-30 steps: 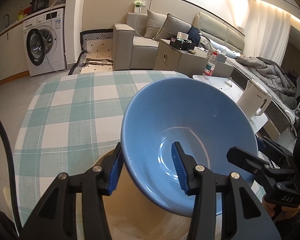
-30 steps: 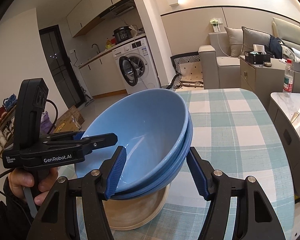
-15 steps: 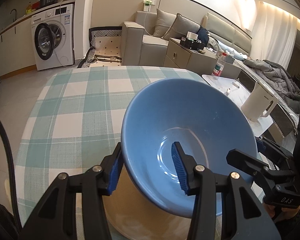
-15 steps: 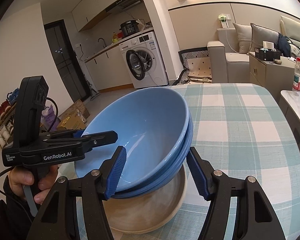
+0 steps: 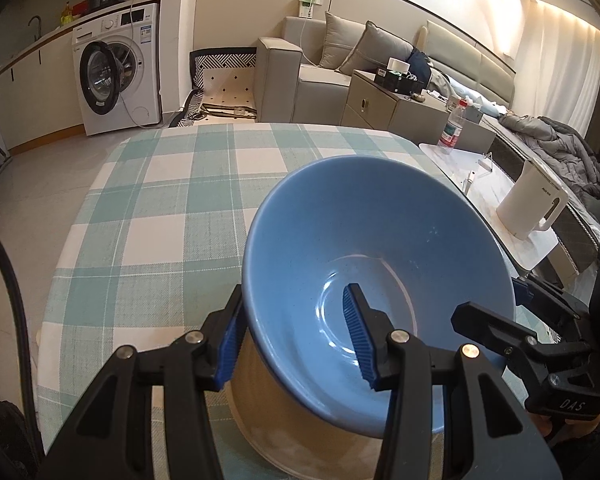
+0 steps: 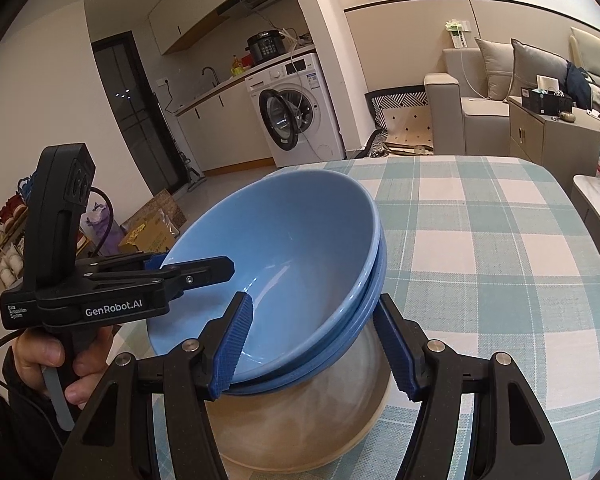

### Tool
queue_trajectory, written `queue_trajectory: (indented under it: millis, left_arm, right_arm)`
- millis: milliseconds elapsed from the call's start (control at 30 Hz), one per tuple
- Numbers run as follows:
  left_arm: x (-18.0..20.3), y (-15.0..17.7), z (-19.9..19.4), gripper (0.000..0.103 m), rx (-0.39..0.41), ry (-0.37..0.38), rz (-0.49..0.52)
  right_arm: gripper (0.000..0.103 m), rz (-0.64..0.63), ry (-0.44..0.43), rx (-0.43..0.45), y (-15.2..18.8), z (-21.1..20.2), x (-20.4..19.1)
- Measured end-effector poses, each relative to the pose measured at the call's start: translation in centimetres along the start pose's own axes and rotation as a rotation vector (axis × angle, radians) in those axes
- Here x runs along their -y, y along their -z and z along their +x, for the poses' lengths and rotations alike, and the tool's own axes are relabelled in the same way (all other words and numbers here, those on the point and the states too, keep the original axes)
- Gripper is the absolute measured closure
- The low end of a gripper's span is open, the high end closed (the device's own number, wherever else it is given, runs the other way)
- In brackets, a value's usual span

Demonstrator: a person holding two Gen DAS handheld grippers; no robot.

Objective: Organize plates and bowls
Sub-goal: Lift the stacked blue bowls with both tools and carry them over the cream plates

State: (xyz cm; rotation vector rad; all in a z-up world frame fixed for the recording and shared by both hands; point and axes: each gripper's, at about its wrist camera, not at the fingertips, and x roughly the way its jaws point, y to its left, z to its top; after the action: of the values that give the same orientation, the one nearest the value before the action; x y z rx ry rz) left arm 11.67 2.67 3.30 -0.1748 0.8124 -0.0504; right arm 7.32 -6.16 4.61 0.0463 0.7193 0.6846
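Observation:
Two nested blue bowls (image 6: pixel 284 248) hang tilted just over a beige dish (image 6: pixel 320 420) on the green-checked table (image 6: pixel 480 248). In the left wrist view my left gripper (image 5: pixel 294 340) is shut on the near rim of the blue bowls (image 5: pixel 380 240), one pad outside and one inside. My right gripper (image 6: pixel 312 346) is shut on the opposite rim the same way. Each gripper shows in the other's view: the right gripper (image 5: pixel 520 332) and the left gripper (image 6: pixel 196 270), which a hand holds. The beige dish (image 5: pixel 300 420) is mostly hidden; whether the bowls touch it I cannot tell.
A white kettle (image 5: pixel 532 208) and a water bottle (image 5: pixel 452 130) stand on a white side table right of the checked table. Beyond the far edge are a washing machine (image 5: pixel 116 80) and a sofa. Cardboard boxes (image 6: pixel 152 224) lie on the floor at left.
Both grippers have sunk a little with the blue bowls still held. More of the beige dish shows beneath, and the table's far edge has slid away in both views.

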Motion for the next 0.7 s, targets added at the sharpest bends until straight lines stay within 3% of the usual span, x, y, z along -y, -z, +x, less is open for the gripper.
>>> queue_trajectory:
  millis: [433,700]
  left_arm:
    - [-0.69,0.37,0.05,0.056,-0.008,-0.005,-0.007]
    - [-0.68,0.46,0.14,0.053,-0.015,-0.004,0.001]
  right_arm:
    - [0.038,-0.015,-0.007,-0.012,0.07,0.35,-0.65]
    - [0.031,-0.008,-0.019,-0.018,0.14,0.48,-0.57]
